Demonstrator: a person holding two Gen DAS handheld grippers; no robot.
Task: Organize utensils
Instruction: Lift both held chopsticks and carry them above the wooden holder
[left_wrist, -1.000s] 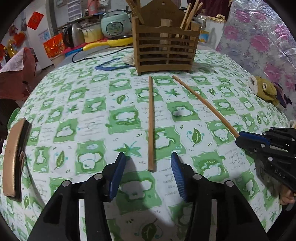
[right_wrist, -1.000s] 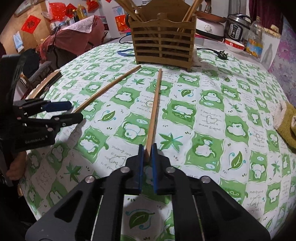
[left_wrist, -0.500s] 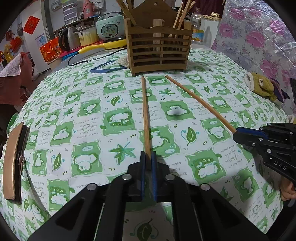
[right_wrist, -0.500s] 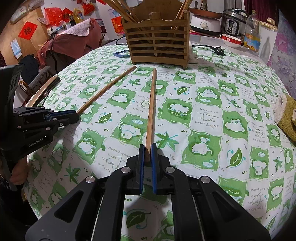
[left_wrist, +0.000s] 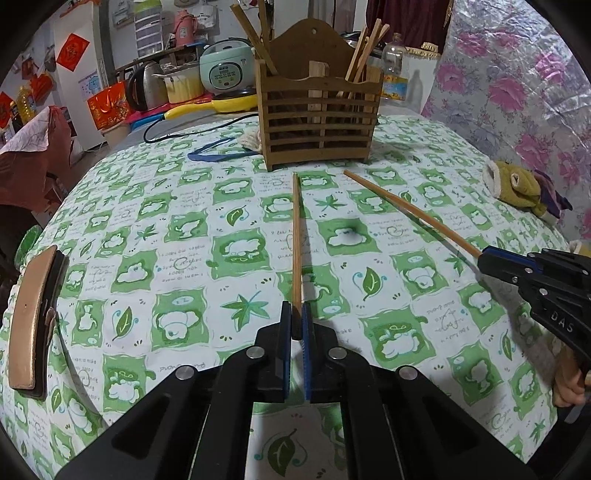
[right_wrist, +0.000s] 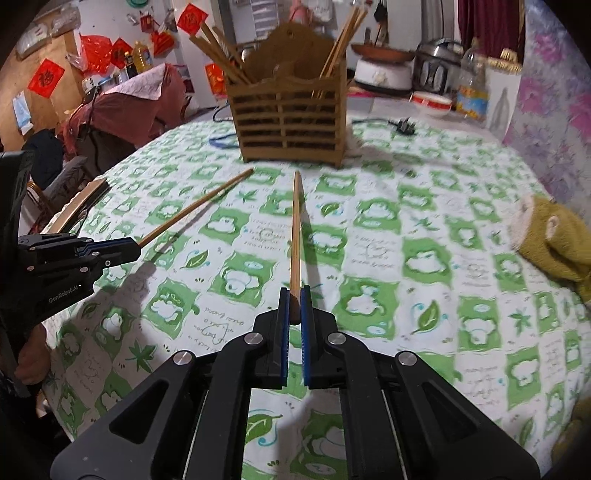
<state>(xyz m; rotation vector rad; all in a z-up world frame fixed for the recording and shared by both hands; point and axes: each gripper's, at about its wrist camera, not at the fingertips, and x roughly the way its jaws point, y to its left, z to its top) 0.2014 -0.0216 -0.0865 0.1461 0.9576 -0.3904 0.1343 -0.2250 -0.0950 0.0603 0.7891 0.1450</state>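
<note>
My left gripper (left_wrist: 294, 320) is shut on the near end of a long wooden chopstick (left_wrist: 296, 240) that points toward the slatted wooden utensil holder (left_wrist: 317, 122). My right gripper (right_wrist: 293, 304) is shut on a second chopstick (right_wrist: 295, 229), lifted a little above the cloth with its tip toward the holder (right_wrist: 288, 129). Each gripper shows in the other's view: the right one (left_wrist: 484, 254) with its chopstick (left_wrist: 406, 212), the left one (right_wrist: 136, 247) with its chopstick (right_wrist: 195, 210). The holder has several chopsticks standing in it.
A green-and-white patterned cloth (left_wrist: 177, 236) covers the round table. A stuffed toy (left_wrist: 517, 188) lies at the right edge. A chair back (left_wrist: 33, 317) stands at the left edge. A blue band (left_wrist: 214, 151), a cord and kitchen appliances sit behind the holder.
My left gripper went from open around its chopstick to shut on it. Both grippers have since lifted their chopsticks slightly and moved closer to the holder.
</note>
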